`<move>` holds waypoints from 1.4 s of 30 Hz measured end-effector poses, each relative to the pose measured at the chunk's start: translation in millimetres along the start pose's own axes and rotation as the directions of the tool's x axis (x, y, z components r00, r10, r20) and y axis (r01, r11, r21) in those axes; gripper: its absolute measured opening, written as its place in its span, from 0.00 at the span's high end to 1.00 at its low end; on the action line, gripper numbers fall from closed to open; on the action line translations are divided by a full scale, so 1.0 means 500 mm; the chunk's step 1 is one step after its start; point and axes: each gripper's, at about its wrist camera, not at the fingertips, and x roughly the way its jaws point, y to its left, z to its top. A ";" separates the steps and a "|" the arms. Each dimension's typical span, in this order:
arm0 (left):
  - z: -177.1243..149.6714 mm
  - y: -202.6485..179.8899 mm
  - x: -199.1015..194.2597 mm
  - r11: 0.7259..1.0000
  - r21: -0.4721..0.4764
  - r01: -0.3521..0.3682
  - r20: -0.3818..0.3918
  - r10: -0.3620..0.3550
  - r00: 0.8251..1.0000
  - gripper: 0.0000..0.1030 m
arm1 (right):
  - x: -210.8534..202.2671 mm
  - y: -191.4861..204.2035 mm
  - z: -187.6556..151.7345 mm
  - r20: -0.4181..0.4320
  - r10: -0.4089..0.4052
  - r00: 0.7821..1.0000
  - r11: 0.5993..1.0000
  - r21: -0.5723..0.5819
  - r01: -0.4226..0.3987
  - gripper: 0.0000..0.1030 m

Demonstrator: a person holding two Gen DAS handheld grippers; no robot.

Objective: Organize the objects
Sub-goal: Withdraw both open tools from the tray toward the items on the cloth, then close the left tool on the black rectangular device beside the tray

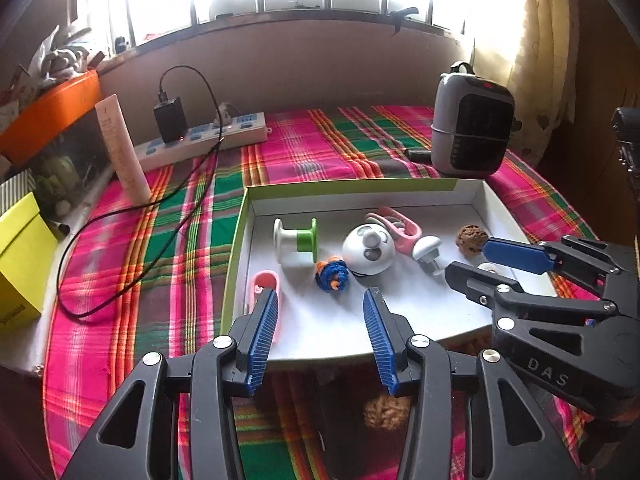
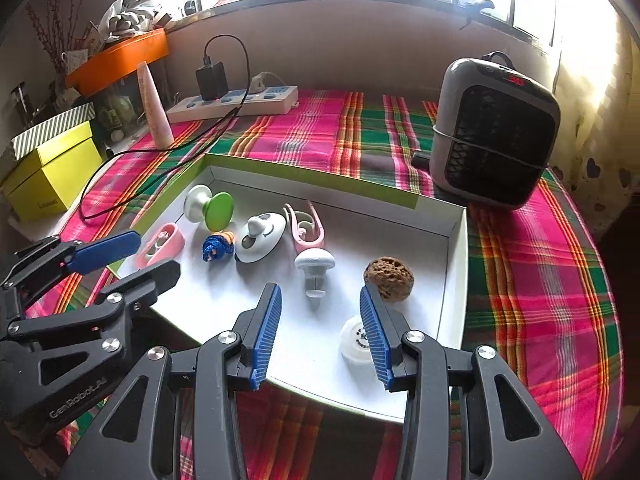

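A shallow white box with a green rim (image 1: 236, 236) (image 2: 452, 280) lies on the plaid cloth. It holds a white-and-green spool (image 1: 296, 240) (image 2: 210, 204), a blue-orange yarn ball (image 1: 332, 274) (image 2: 218, 246), a white round gadget (image 1: 368, 254) (image 2: 260, 236), a pink clip (image 1: 396, 228) (image 2: 306, 226), a pink holder (image 1: 260, 282) (image 2: 160, 244), a white mushroom-shaped plug (image 1: 428, 252) (image 2: 314, 266), a brown walnut (image 1: 472, 240) (image 2: 388, 278) and a white disc (image 2: 354, 342). My left gripper (image 1: 324, 308) (image 2: 156, 252) is open and empty over the box's near left. My right gripper (image 2: 320, 300) (image 1: 468, 258) is open and empty near the disc.
A grey fan heater (image 1: 472, 124) (image 2: 492, 132) stands at the back right. A power strip with a black charger (image 1: 200, 138) (image 2: 236, 102) and cable lies at the back left, beside a pink tube (image 1: 122, 148) (image 2: 154, 108). A yellow box (image 1: 20, 264) (image 2: 52, 176) stands left. Another walnut (image 1: 386, 412) lies in front of the box.
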 end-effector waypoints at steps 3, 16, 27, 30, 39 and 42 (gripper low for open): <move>-0.005 -0.002 -0.007 1.000 -0.004 -0.001 0.003 0.001 1.000 0.58 | -0.006 -0.001 -0.002 0.007 0.004 1.000 1.000 0.011 -0.004 0.59; -0.039 -0.001 -0.054 1.000 -0.022 -0.010 0.031 0.011 0.999 0.58 | -0.054 0.013 -0.029 0.064 0.007 0.998 1.000 0.007 -0.007 0.59; -0.070 0.004 -0.082 1.000 -0.029 0.002 0.041 -0.001 0.999 0.58 | -0.083 0.020 -0.059 0.084 0.017 0.996 1.000 0.015 -0.018 0.59; -0.081 0.008 -0.084 0.999 -0.040 0.006 0.033 -0.005 0.999 0.58 | -0.087 0.020 -0.068 0.087 0.022 0.996 1.000 0.017 -0.024 0.59; -0.115 0.033 -0.097 0.993 -0.084 0.078 0.030 -0.075 0.997 0.58 | -0.100 0.033 -0.096 0.093 0.050 0.994 0.999 -0.014 -0.049 0.59; -0.123 0.042 -0.094 0.992 -0.099 0.081 0.020 -0.080 0.997 0.58 | -0.097 0.037 -0.105 0.083 0.061 0.995 0.998 -0.017 -0.060 0.59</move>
